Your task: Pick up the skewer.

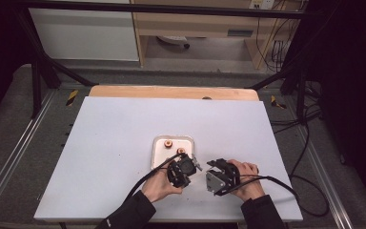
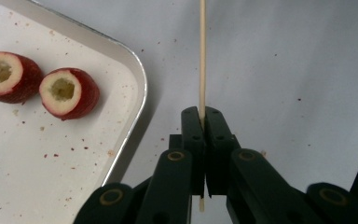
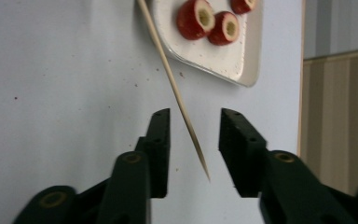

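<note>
High view: left gripper (image 1: 194,163) and right gripper (image 1: 213,165) at table (image 1: 114,143) 6 o'clock, beside tray (image 1: 158,157).
Left gripper view: fingers (image 2: 193,135) pinching skewer (image 2: 202,56); cored fruit pieces (image 2: 69,92) at 10 o'clock.
Right gripper view: fingers (image 3: 161,140) spread, skewer tip between them.

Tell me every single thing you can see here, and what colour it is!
Table: one, white top with a wooden strip along the far edge, in the middle of the high view.
Tray: one, white with a shiny metal rim, on the table just beyond the hands.
Fruit pieces: three count in the right gripper view, red outside and pale with a hollow core, lying in the tray.
Skewer: one, thin pale wood, clamped in the left gripper and pointing away over the table.
Crumbs: many tiny reddish specks, in the tray and on the table.
Left gripper: one, black, closed on the skewer.
Right gripper: one, black, fingers apart with the skewer's pointed end between them.
Hands: two, with dark sleeves, at the near edge.
</note>
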The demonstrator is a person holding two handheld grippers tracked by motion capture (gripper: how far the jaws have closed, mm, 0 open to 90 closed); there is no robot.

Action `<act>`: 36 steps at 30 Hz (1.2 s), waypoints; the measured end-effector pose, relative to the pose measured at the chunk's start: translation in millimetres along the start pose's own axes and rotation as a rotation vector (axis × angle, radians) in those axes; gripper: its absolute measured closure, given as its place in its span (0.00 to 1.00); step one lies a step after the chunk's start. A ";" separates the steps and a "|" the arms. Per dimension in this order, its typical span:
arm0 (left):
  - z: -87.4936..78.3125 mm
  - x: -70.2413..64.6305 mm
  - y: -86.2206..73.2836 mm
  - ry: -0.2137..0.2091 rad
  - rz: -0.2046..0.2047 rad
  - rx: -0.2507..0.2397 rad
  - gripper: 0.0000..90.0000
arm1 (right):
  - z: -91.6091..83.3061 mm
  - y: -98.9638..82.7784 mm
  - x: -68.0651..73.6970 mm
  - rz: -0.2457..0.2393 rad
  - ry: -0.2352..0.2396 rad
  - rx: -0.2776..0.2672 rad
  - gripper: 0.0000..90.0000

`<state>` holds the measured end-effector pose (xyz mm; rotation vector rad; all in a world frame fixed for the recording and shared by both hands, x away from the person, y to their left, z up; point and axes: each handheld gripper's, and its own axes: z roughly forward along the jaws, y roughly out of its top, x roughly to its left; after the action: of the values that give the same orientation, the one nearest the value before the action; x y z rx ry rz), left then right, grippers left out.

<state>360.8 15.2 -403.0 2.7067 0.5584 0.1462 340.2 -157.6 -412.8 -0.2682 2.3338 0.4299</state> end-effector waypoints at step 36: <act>-17.5 -1.9 -82.8 0.058 -0.270 -0.371 0.98 | 3.2 -62.6 1.1 1.022 0.194 -0.021 0.08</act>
<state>326.1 90.9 -418.1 2.2521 0.8183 0.2313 361.1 -214.1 -430.0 0.9579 2.5017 0.9309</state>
